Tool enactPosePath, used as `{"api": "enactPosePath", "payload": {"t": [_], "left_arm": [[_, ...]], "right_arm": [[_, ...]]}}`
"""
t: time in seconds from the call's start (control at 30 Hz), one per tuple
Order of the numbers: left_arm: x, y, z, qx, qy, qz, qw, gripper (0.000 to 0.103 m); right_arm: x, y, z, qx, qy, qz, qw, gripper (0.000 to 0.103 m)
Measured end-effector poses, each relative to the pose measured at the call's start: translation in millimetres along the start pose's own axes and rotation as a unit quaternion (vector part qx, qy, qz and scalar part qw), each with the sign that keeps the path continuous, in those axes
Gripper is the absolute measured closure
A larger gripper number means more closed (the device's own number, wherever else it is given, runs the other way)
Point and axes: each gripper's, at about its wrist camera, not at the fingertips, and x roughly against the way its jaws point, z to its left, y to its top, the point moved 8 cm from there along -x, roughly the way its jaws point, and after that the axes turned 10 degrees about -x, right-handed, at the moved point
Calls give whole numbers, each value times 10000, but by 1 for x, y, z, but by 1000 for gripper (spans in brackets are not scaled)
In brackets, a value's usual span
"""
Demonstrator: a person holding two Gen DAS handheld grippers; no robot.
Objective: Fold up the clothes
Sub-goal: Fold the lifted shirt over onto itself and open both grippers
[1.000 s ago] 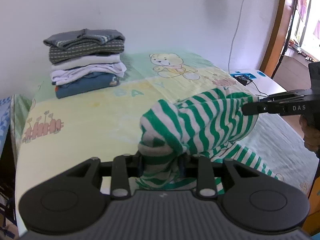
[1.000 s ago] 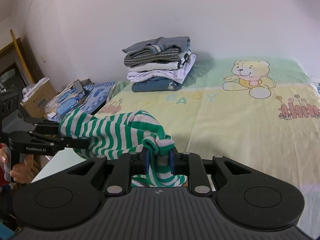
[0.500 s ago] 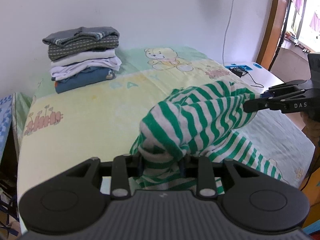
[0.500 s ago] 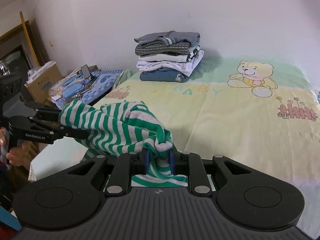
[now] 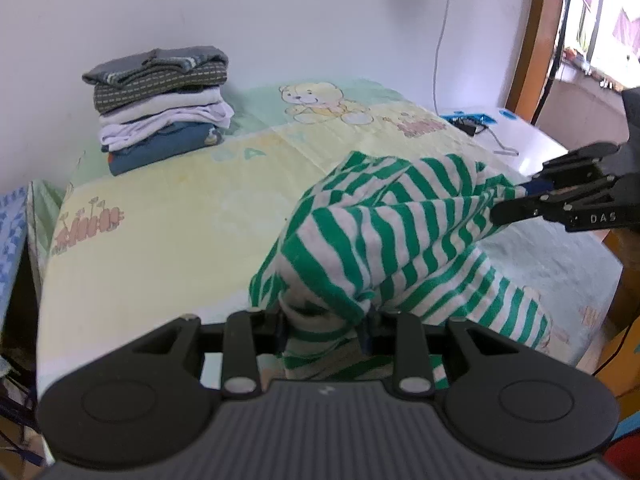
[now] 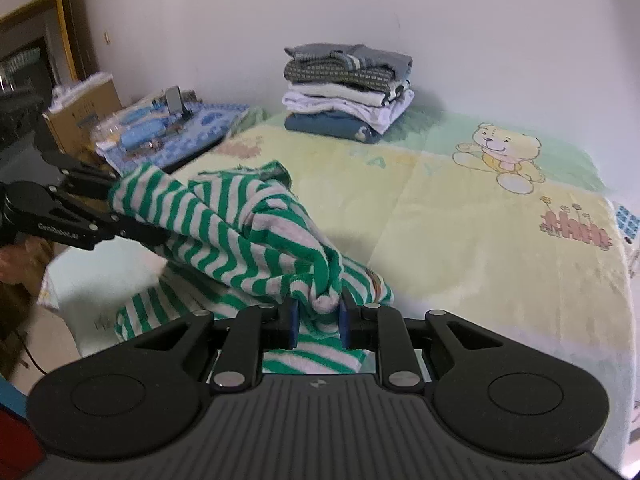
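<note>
The green-and-white striped garment (image 5: 384,240) hangs bunched above the near edge of the bed (image 5: 168,216) — left hand-held gripper (image 5: 324,330) pinching one end, right hand-held gripper (image 6: 318,318) clamped on the other. A stack of folded clothes (image 6: 348,92) sits by the wall.

The striped garment (image 5: 384,240) has spread lower over the bed (image 5: 168,232) (more cloth draped) between both tongs.

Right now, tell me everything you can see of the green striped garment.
The green striped garment is soft knit in green and pale grey bands, bunched and creased. The left gripper and right gripper each pinch a fold, lifting its middle between them; its lower part trails onto the bed.
</note>
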Motion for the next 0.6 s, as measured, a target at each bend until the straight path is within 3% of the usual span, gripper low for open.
{"api": "enactPosePath", "payload": {"t": [0.17, 0.6], "left_arm": [[2, -6, -12, -121, 19, 70, 9999, 73], [18, -21, -22, -190, 49, 101, 9998, 73]], "right_arm": [[2, -7, 9, 43, -299, 40, 9995, 84], [24, -26, 29, 719, -302, 13, 9970, 84]]}}
